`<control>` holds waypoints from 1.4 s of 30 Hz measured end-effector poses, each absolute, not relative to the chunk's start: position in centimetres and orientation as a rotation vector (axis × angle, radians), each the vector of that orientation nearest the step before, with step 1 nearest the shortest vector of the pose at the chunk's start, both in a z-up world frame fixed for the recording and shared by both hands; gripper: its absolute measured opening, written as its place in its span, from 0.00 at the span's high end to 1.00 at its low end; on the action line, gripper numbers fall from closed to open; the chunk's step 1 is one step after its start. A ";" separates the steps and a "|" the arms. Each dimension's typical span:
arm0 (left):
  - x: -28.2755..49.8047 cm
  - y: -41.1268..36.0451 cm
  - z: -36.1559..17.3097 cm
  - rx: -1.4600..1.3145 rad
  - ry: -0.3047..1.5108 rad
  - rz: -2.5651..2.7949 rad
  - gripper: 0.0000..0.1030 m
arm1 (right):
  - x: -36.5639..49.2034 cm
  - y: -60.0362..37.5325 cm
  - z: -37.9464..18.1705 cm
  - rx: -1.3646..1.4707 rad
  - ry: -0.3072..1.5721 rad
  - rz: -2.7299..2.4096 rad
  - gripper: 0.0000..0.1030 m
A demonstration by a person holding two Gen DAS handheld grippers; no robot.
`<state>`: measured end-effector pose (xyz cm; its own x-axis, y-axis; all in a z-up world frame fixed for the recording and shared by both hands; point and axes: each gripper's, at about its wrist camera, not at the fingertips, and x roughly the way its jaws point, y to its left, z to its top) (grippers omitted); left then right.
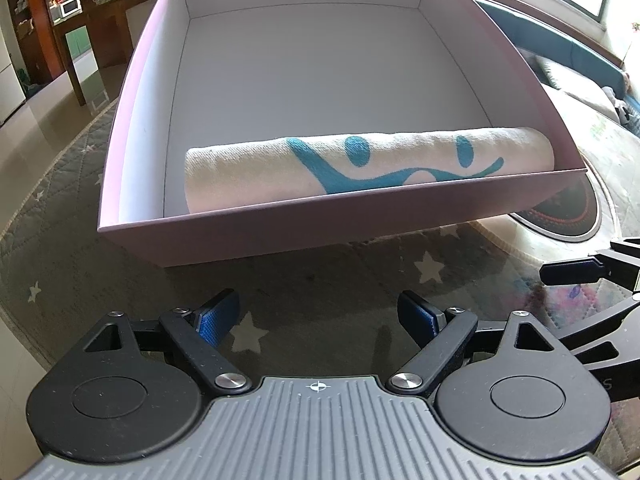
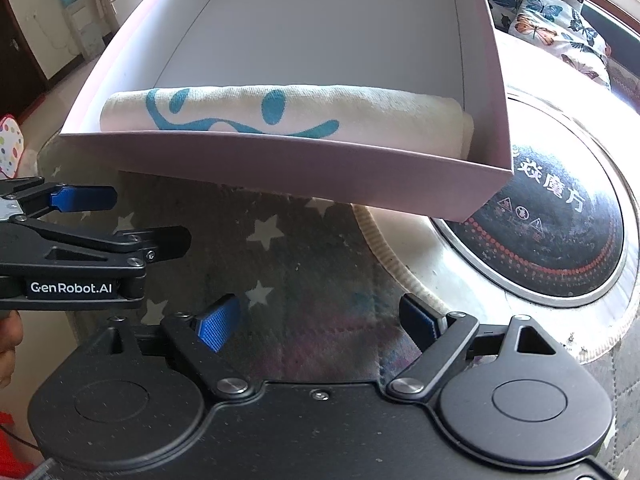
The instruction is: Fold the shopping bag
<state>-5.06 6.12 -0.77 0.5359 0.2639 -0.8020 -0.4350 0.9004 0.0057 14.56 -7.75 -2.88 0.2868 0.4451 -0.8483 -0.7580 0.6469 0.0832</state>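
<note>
already the bag (image 1: pixel 360 168) lies folded into a compact bundle inside the box (image 1: pixel 280 232), against its near wall. both tongs, left (image 1: pixel 318 320) and right (image 2: pixel 320 320), hang spread and empty over the mat (image 1: pixel 320 272); no further move looks needed.

Box (image 1: pixel 248 236) interior is left unobstructed beyond the folded bag (image 1: pixel 360 168); frontal access is barred by its near wall.

The lower part of the bag (image 1: pixel 360 168) is hidden behind the near wall of the box (image 1: pixel 280 232). The box's far wall is cut off in the right wrist view. The right tool (image 1: pixel 592 276) is cut by the picture's edge in the left wrist view.
</note>
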 end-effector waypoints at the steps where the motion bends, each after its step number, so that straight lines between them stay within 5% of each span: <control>1: -5.1 6.1 -0.8 -0.203 0.916 0.419 0.15 | 14.6 -7.9 -2.9 -0.368 0.986 0.827 0.14; 20: -5.4 5.1 -0.6 -0.203 0.919 0.406 0.15 | 14.5 -10.2 -2.5 -0.362 0.967 0.802 0.14; 42: -5.4 4.8 -0.8 -0.206 0.921 0.408 0.15 | 14.5 -11.7 -2.6 -0.369 0.938 0.781 0.01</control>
<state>-5.37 4.84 -0.78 0.5358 0.2530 -0.8056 -0.4265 0.9045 0.0004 14.49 -11.72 -2.62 0.3506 0.4352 -0.8293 -0.7368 0.6748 0.0427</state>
